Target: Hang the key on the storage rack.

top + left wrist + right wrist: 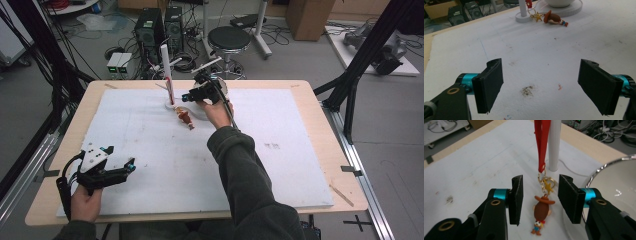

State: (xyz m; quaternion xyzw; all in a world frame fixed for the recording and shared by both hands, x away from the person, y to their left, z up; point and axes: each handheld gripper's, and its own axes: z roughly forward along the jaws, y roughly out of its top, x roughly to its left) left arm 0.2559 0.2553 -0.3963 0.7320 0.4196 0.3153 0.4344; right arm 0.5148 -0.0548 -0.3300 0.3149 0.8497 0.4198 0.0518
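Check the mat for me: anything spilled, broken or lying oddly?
Nothing broken. The cowboy keychain lies flat on the mat, its red strap running up the white post. A dark smudge marks the white mat near the left gripper.

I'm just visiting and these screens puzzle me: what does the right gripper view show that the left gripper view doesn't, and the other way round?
Right gripper view alone: the open right gripper flanks the cowboy keychain; its gold star charm is plain, and the red strap runs up beside the white post.

Left gripper view alone: the open left gripper over a dirty smudge on the white mat.

Both: keychain, post, mat.
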